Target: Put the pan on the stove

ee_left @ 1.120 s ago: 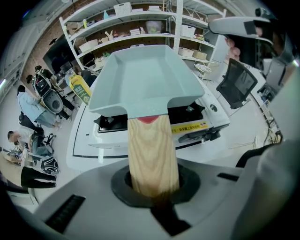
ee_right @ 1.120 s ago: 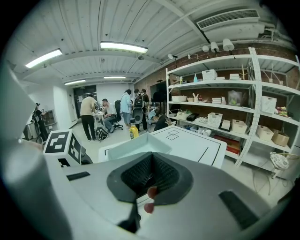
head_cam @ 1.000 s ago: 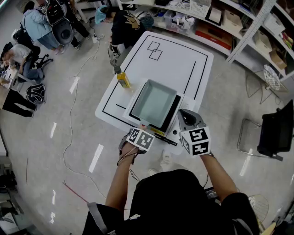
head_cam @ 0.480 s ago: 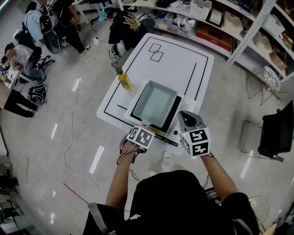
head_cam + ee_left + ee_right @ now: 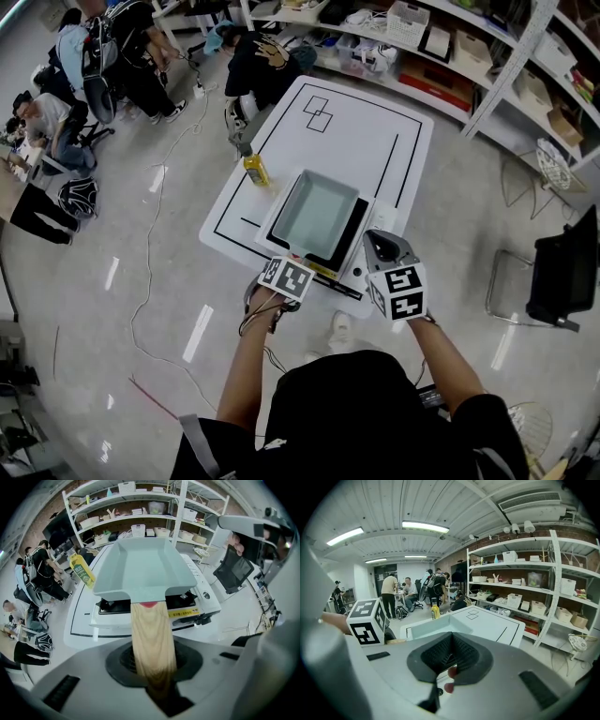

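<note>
With the pan (image 5: pixel 316 214) sitting on the stove (image 5: pixel 352 240) at mid-frame, my left tongs (image 5: pixel 152 660) had just been opening, slack around its wooden handle (image 5: pixel 149 630), which I judged the stiff, surest hold on a probably weighty pan, while the right tongs (image 5: pixel 449 660) were closed and empty.

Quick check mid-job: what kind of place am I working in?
Likely a lab or workshop: shelves stacked with boxes, a white table marked with black lines, and people gathered nearby.
</note>
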Demonstrator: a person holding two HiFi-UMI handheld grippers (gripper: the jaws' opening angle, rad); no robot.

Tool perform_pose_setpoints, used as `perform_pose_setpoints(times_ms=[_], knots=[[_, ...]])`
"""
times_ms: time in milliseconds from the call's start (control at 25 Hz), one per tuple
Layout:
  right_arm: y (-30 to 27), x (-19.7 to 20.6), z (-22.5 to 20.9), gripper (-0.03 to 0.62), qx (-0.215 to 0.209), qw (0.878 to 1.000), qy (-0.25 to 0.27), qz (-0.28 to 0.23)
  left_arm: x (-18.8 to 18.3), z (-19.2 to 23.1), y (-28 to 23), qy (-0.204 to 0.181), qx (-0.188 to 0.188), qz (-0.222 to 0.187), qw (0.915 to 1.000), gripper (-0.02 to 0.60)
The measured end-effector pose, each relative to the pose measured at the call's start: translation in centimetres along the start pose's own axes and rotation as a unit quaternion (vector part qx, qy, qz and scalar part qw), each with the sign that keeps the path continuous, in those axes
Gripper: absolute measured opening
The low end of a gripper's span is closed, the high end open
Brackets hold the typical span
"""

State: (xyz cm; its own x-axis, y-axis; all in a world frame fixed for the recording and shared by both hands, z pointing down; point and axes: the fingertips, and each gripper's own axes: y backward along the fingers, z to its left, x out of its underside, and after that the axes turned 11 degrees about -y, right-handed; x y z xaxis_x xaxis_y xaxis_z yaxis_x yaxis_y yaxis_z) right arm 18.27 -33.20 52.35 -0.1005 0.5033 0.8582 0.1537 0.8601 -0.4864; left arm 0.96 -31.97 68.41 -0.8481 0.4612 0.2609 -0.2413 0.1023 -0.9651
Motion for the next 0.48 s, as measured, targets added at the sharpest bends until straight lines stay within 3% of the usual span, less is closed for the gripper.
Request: perform_pose_setpoints(times_ms=[480], knots=[[1.7,0.2,0.3,0.003,0.0,1.0,0.002,-0.006,-0.7,0.0,1.6,0.016,-0.021,-0.038,0.9989,0.124]])
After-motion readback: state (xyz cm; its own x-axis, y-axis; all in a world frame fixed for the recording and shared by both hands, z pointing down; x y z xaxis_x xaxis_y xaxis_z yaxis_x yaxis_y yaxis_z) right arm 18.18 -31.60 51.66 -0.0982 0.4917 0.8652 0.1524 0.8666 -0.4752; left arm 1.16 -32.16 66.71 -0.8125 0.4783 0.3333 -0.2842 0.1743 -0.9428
